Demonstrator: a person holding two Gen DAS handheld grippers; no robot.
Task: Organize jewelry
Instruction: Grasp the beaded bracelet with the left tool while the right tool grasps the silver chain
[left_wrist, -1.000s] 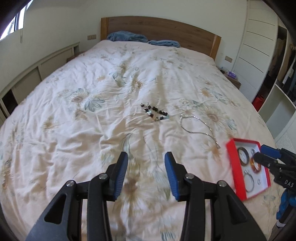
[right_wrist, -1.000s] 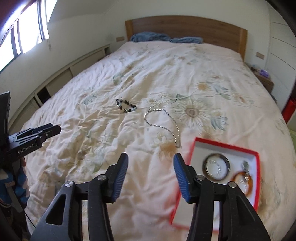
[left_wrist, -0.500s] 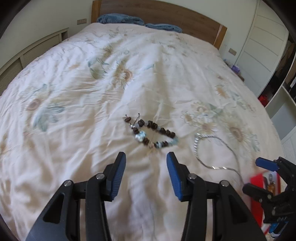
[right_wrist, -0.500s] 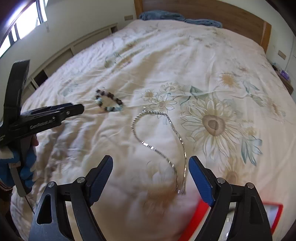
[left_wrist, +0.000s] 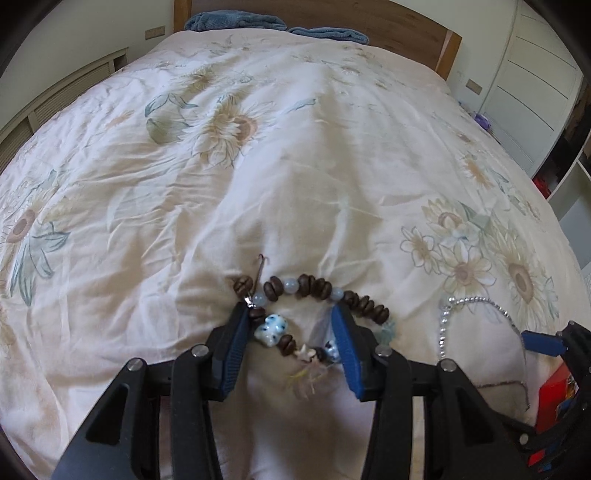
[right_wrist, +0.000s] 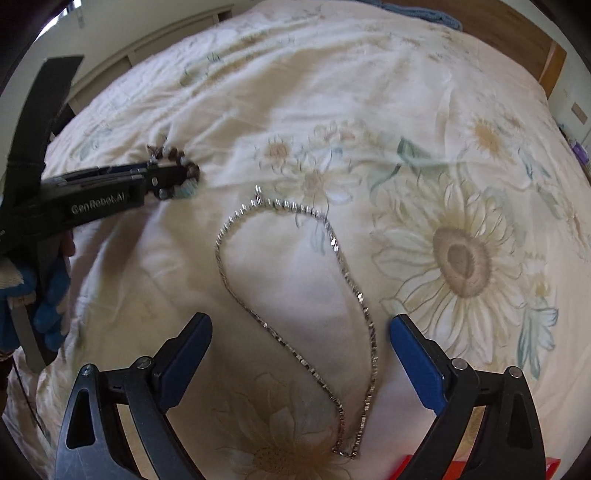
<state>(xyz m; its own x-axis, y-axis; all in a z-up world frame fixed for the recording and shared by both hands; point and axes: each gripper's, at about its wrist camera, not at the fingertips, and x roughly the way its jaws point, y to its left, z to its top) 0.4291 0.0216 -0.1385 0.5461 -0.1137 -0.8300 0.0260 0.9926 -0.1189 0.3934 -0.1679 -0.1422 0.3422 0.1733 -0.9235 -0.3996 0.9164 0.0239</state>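
The bed (left_wrist: 295, 184) carries everything here, under a cream quilt printed with sunflowers. Wide bare quilt stretches away toward the wooden headboard (left_wrist: 406, 26), where folded blue cloth (left_wrist: 236, 20) lies. The left edge runs along a low slatted panel (left_wrist: 66, 92); the right edge drops toward white cupboard doors (left_wrist: 535, 74).

The left claw (left_wrist: 291, 314) is down at the quilt, straddling the beaded bracelet (left_wrist: 314, 288). Its blue pads stand on either side of the bracelet's near part, the left pad touching or almost touching the beads by the metal clasp. I cannot tell whether the pads press on it; the ring keeps its shape, and a gap shows beside the right pad. The bracelet lies flat as a loose ring of brown and pale beads, its long axis running left to right across the view. The clasp hook points away toward the headboard.

The right claw (right_wrist: 301, 343) hangs released, its jaws having just been opening, now spread wide. The silver necklace (right_wrist: 295, 288) lies between and beyond the pads without touching them. It forms a long narrow loop. Its rounded end is farthest from the claw; its closed point lies nearest, by the corner of a red box (right_wrist: 480, 463). In the right wrist view the left claw (right_wrist: 173, 181) sits well to the left of the necklace, with a blue-gloved hand (right_wrist: 48, 295) behind it.
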